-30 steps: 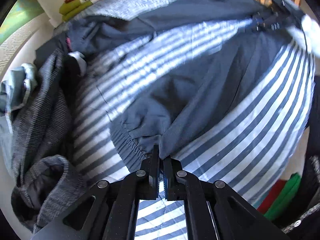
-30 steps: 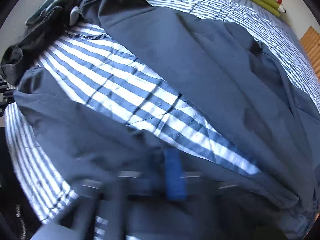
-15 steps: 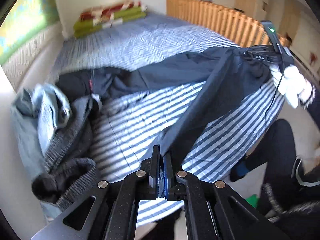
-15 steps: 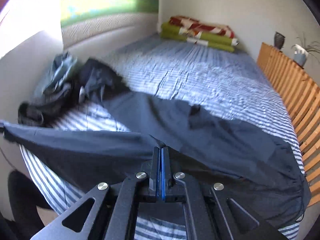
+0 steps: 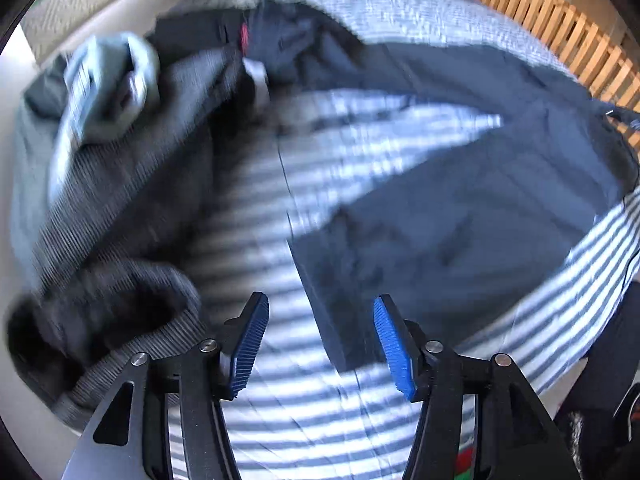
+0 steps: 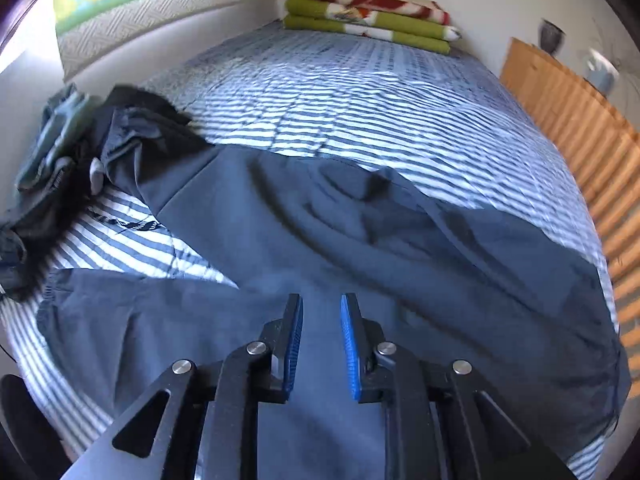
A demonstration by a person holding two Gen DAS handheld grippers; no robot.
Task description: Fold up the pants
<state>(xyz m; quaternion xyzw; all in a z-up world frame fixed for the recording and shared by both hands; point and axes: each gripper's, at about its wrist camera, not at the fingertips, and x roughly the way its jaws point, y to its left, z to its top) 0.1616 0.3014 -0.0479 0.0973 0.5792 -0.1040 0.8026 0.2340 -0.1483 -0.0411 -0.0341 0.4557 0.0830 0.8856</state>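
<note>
Now dark navy pants [image 6: 312,240] sprawled wrinkled across striped bed [image 6: 360,92]; both grippers' jaws released, empty.

Far half of the striped bed [image 6: 360,92] lies bare — open passage there. Obstructions: heap of grey clothing [image 5: 112,184] piled at the left edge; folded blankets [image 6: 368,16] stacked at the far end; wooden slat rail [image 6: 580,128] bounding the right side. Dark pants [image 6: 360,240] cover the near half, legs spread in a V — a bare striped wedge [image 5: 320,160] between them admits entry.
</note>
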